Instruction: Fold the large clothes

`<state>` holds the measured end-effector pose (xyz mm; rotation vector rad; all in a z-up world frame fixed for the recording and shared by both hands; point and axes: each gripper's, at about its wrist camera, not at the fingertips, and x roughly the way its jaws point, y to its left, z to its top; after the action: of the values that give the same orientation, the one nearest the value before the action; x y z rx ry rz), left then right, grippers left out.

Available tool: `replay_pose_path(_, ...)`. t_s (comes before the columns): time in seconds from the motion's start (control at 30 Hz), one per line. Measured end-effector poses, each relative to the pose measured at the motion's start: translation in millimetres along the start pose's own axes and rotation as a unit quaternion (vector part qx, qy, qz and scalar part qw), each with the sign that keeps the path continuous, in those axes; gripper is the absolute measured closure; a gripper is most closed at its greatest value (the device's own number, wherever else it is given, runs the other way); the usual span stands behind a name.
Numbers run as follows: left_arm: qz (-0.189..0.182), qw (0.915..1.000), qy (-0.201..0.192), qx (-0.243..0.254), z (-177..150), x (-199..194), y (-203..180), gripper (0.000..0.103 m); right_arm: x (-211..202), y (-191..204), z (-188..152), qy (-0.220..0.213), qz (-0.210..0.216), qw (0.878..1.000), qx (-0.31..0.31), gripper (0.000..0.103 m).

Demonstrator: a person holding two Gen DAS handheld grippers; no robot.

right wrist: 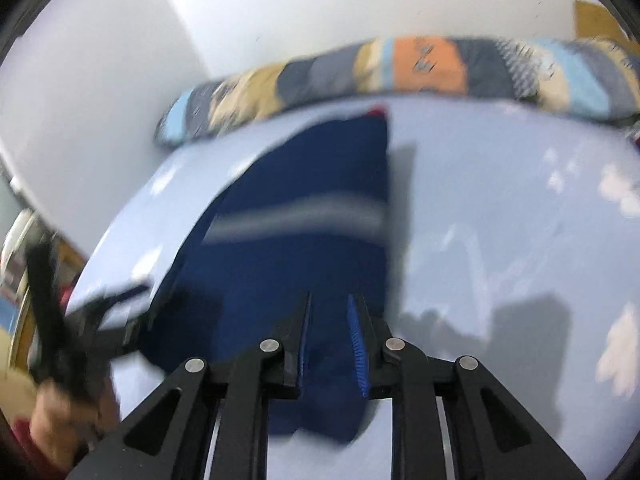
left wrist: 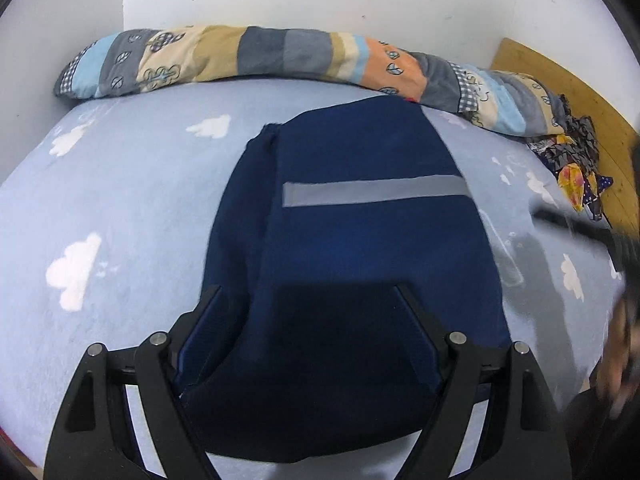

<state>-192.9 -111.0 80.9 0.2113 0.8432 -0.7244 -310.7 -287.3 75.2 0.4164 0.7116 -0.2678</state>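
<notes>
A navy blue garment (left wrist: 360,240) with a grey reflective stripe (left wrist: 372,192) lies folded lengthwise on the light blue bed sheet (left wrist: 120,208). My left gripper (left wrist: 308,292) is wide open, its fingers straddling the garment's near end. My right gripper (right wrist: 330,300) hovers over the garment's (right wrist: 304,184) near right part, its fingers a narrow gap apart with cloth showing between them; the view is blurred. The left gripper also shows blurred at the left in the right wrist view (right wrist: 100,312).
A patchwork quilt roll (left wrist: 280,60) lies along the white wall at the far edge of the bed. A pile of patterned cloth (left wrist: 572,160) sits at the far right by a wooden board (left wrist: 560,80). The sheet has white cloud prints.
</notes>
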Motion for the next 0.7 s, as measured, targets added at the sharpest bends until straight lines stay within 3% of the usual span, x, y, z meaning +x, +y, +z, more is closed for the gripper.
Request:
replay_pose_path(0.1,-0.006,0.9999,0.006,0.009,0.7,5.7,-7.8,0.02,17.4,-10.0,41.1,-0.012,-0.021,1.0,0.003,0.082)
replay_pose_path(0.27,-0.014,0.9996,0.022,0.013,1.5,18.2,-16.4,0.02,86.4,-13.9,96.2,0.01,-0.051,0.999,-0.01,0.082)
replay_pose_path(0.37,0.011,0.9987,0.048,0.013,1.6,32.0,-15.4,0.02,138.2,-15.6,116.2,0.045,-0.058,0.997,-0.002,0.082)
replay_pose_path(0.47,0.046,0.997,0.062,0.011,-0.7,44.2,-11.4,0.02,202.4,-20.3,112.6,0.138,-0.087,0.987,-0.011,0.084)
replay_pose_path(0.53,0.042,0.9969,0.067,-0.002,0.7,46.1,-8.8,0.02,213.2,-11.0,111.0,0.137,-0.113,0.982,-0.057,0.084)
replay_pose_path(0.6,0.031,0.9972,0.065,-0.017,2.4,43.9,-5.8,0.02,207.7,-5.8,114.8,0.147,-0.12,0.98,-0.056,0.084)
replay_pose_path(0.7,0.019,0.998,0.054,-0.024,2.1,36.1,-6.1,0.02,164.6,1.1,116.8,0.112,-0.073,0.989,-0.059,0.083)
